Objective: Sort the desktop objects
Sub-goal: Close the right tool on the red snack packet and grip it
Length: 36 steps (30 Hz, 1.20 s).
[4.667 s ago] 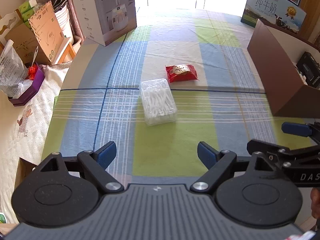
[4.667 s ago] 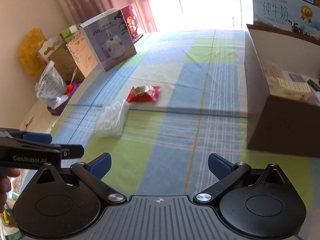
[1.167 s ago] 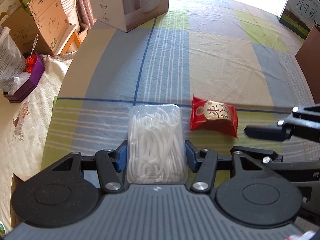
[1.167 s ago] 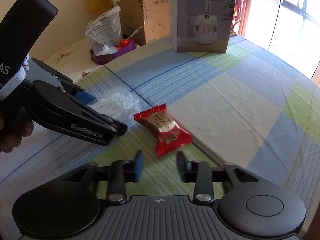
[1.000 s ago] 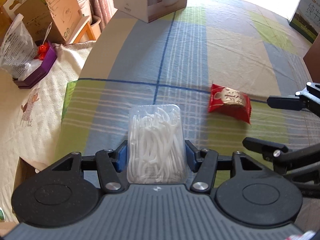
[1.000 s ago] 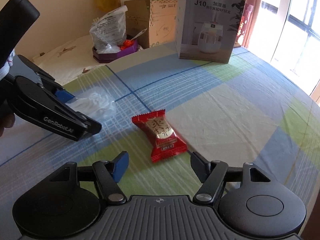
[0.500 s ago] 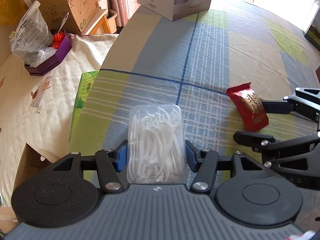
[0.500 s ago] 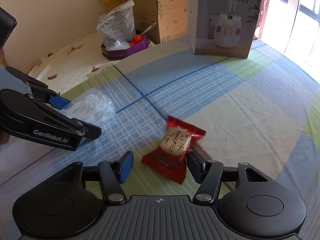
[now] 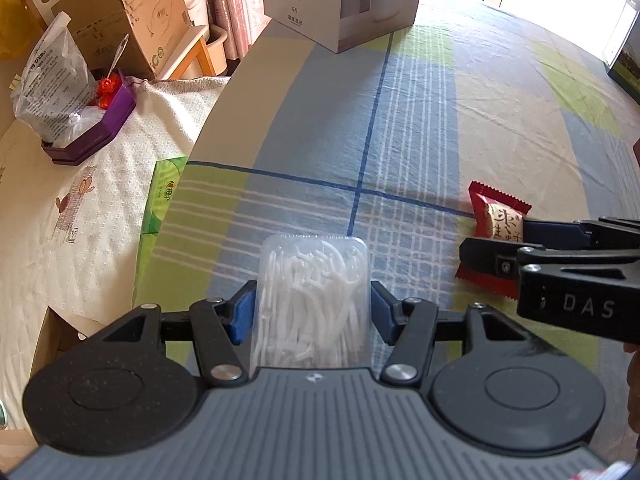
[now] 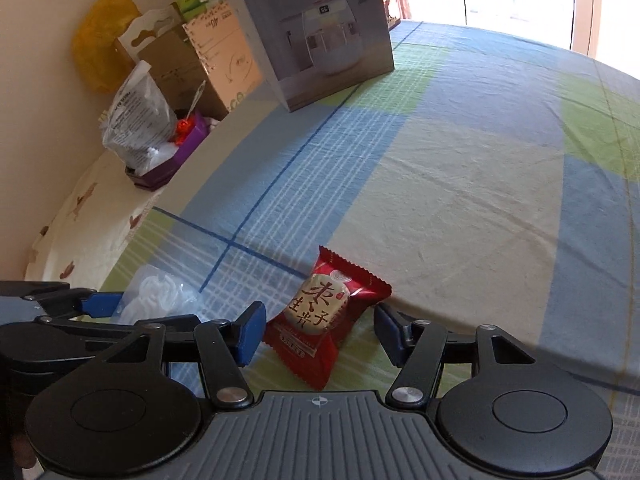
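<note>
A clear plastic box of white floss picks (image 9: 312, 300) sits between the blue pads of my left gripper (image 9: 312, 312), which is shut on it. The same box (image 10: 156, 296) and the left gripper (image 10: 100, 306) show at the lower left of the right wrist view. A red snack packet (image 10: 320, 312) lies tilted between the fingers of my right gripper (image 10: 320, 332), both pads pressing its sides. In the left wrist view the red snack packet (image 9: 496, 216) sticks out of the right gripper (image 9: 508, 240) at the right.
A checked tablecloth (image 10: 460, 160) covers the table. A white humidifier box (image 10: 316, 20) stands at the far left corner. Beyond the table's left edge are a green tissue pack (image 9: 160, 200), a purple tray with a plastic bag (image 9: 88, 132) and cardboard boxes (image 9: 120, 28).
My right gripper opened, moved over the red packet and shut on its sides, turning it. My left gripper kept the floss box and swung towards the table's left edge.
</note>
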Available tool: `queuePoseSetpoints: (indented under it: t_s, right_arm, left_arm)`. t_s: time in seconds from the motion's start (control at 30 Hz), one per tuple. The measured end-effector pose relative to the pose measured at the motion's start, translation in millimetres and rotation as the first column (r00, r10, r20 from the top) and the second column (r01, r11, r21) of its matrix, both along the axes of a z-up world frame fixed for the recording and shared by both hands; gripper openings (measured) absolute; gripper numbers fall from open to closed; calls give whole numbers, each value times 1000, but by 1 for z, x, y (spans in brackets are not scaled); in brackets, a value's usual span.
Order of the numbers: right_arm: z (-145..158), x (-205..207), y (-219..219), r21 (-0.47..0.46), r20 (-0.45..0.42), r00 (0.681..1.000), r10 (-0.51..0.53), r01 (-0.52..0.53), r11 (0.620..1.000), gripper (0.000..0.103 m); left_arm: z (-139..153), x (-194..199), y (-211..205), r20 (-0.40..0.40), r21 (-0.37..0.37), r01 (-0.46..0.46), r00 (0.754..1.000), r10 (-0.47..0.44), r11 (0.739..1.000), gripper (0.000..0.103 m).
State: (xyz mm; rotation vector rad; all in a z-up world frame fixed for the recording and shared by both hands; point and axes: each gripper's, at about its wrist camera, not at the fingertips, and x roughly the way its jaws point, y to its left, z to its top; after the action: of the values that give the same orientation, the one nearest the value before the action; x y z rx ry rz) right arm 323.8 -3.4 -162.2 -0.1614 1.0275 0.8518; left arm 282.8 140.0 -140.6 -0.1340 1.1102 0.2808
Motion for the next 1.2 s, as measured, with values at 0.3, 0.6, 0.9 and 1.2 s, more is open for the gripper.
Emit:
queuePoseSetpoints:
  t_s: [0.3, 0.6, 0.9, 1.2]
  right_arm:
    - [-4, -17, 5, -52, 90, 988, 127, -122, 991, 17]
    - [4, -24, -31, -32, -47, 995, 87, -89, 996, 45]
    - [27, -1, -6, 29, -9, 995, -103, 103, 994, 70]
    - [-1, -5, 20, -133, 88, 993, -73, 85, 988, 30]
  left_arm:
    - [-1, 1, -3, 5, 1, 21, 1000, -21, 1000, 53]
    - [1, -18, -5, 3, -6, 28, 1000, -28, 1000, 53]
    - [0, -7, 0, 12, 0, 31, 999, -31, 1000, 53]
    - [-1, 0, 5, 18, -1, 37, 999, -37, 999, 53]
